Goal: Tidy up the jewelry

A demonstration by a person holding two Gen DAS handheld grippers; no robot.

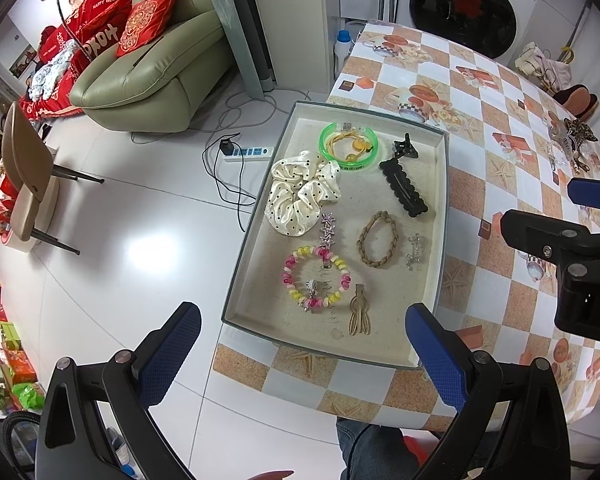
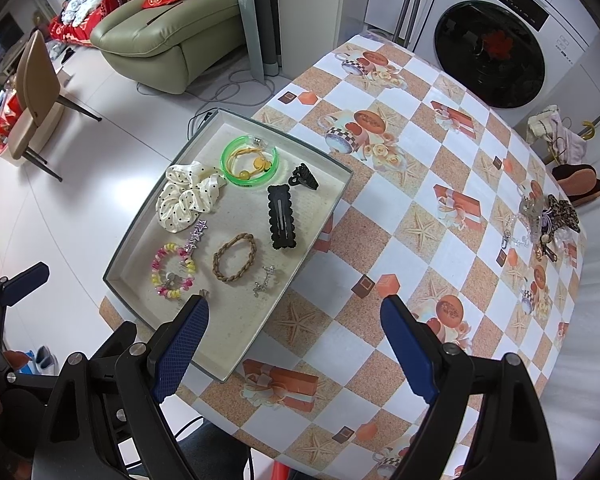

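Note:
A shallow beige tray (image 1: 432,216) (image 2: 140,236) sits on the table's left part, overhanging its edge. In it lie a dotted cream scrunchie (image 1: 300,196) (image 2: 188,196), a green bangle (image 1: 350,144) (image 2: 250,164) around a yellow hair tie, black clips (image 1: 404,188) (image 2: 282,216), a braided brown band (image 1: 378,244) (image 2: 235,257), a pink-yellow bead bracelet (image 1: 317,278) (image 2: 173,270) and small silver pieces. A pile of loose jewelry (image 2: 544,220) (image 1: 572,140) lies at the table's far right. My left gripper (image 1: 304,354) hangs open above the tray's near edge. My right gripper (image 2: 294,354) is open over the tablecloth, nothing in it.
The checked orange-and-white tablecloth (image 2: 420,216) covers the table. A washing machine (image 2: 496,52) stands behind it, slippers (image 2: 580,182) beside it. On the floor to the left are a green sofa (image 1: 156,68), a chair (image 1: 24,184) and a power strip (image 1: 246,155) with cables.

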